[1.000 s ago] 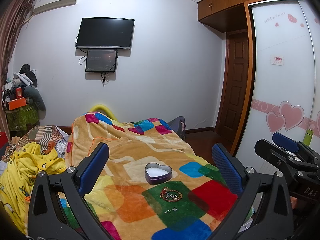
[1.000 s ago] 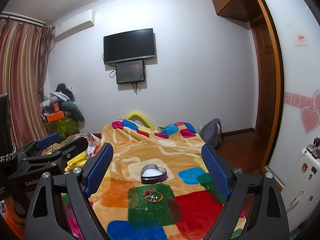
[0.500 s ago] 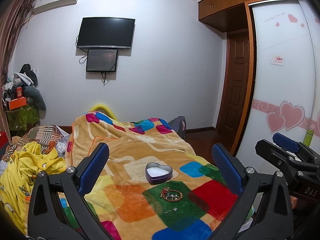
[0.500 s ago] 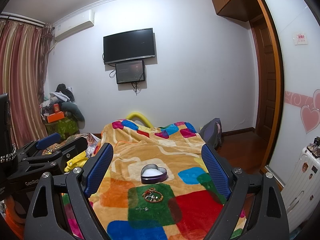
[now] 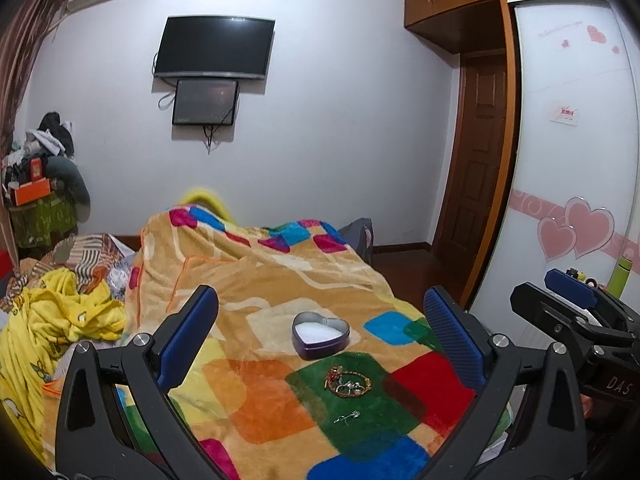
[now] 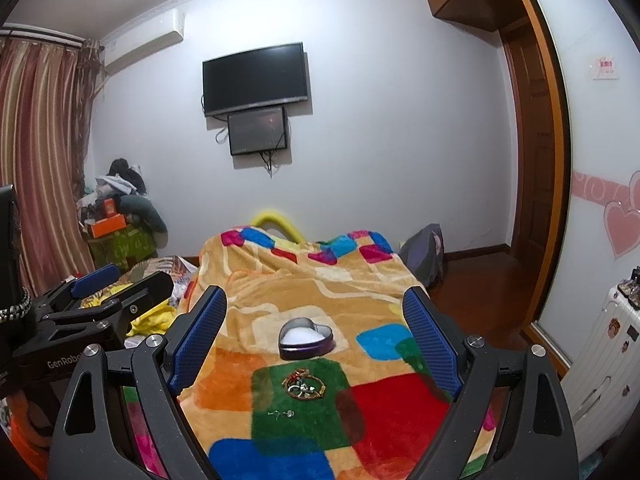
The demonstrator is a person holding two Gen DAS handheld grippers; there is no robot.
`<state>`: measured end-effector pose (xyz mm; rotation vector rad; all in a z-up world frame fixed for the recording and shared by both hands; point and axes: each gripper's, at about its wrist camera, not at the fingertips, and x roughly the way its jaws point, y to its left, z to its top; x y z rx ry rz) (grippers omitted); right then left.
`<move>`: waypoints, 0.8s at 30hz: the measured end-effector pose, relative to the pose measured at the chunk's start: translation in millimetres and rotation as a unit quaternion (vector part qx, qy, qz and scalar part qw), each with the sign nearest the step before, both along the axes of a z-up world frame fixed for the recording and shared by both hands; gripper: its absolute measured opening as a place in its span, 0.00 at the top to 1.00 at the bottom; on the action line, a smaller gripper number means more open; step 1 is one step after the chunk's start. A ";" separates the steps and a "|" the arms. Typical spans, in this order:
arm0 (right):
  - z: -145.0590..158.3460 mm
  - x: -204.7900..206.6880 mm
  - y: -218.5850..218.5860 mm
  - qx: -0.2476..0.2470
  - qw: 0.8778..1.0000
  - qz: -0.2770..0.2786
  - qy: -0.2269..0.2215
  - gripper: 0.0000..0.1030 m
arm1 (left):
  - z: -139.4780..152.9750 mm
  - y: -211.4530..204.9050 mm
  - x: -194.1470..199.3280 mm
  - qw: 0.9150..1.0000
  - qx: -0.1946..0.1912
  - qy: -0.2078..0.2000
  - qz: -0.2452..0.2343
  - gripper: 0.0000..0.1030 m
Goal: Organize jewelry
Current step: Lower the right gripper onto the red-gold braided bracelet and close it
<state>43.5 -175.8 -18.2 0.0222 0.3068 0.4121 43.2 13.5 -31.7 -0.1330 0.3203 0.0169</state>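
An open heart-shaped purple tin (image 5: 320, 335) with a white lining sits on the colourful blanket (image 5: 256, 280); it also shows in the right wrist view (image 6: 306, 338). In front of it, on a green patch, lie a gold and red bracelet with small pieces inside it (image 5: 348, 381) (image 6: 305, 386) and a small silver piece (image 5: 347, 417) (image 6: 283, 413). My left gripper (image 5: 320, 344) is open and empty, held above the blanket short of the jewelry. My right gripper (image 6: 316, 340) is open and empty, likewise short of it.
The blanket covers a bed. Yellow and striped bedding (image 5: 60, 312) lies at the left. A wardrobe with heart stickers (image 5: 576, 160) and a wooden door (image 5: 476, 184) stand at the right. A white suitcase (image 6: 600, 364) stands by the bed's right side.
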 end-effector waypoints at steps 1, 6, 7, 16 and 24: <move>-2.7 3.2 0.9 -0.001 1.000 0.000 0.006 0.15 | -3.6 2.0 4.7 1.000 -0.003 0.007 0.001 0.00; -17.2 21.3 3.5 -0.008 0.999 -0.005 0.039 0.15 | -24.7 13.5 30.8 0.999 -0.015 0.044 0.009 0.00; -19.3 24.5 3.2 -0.009 0.999 -0.006 0.044 0.15 | -28.2 14.7 35.0 0.999 -0.015 0.050 0.010 0.00; -49.2 57.2 -1.3 -0.023 0.993 -0.015 0.113 0.15 | -80.3 25.1 78.3 0.991 -0.010 0.135 0.020 0.02; -90.0 88.2 -6.1 -0.047 0.982 -0.017 0.182 0.15 | -132.1 31.6 115.9 0.975 -0.030 0.222 -0.007 0.18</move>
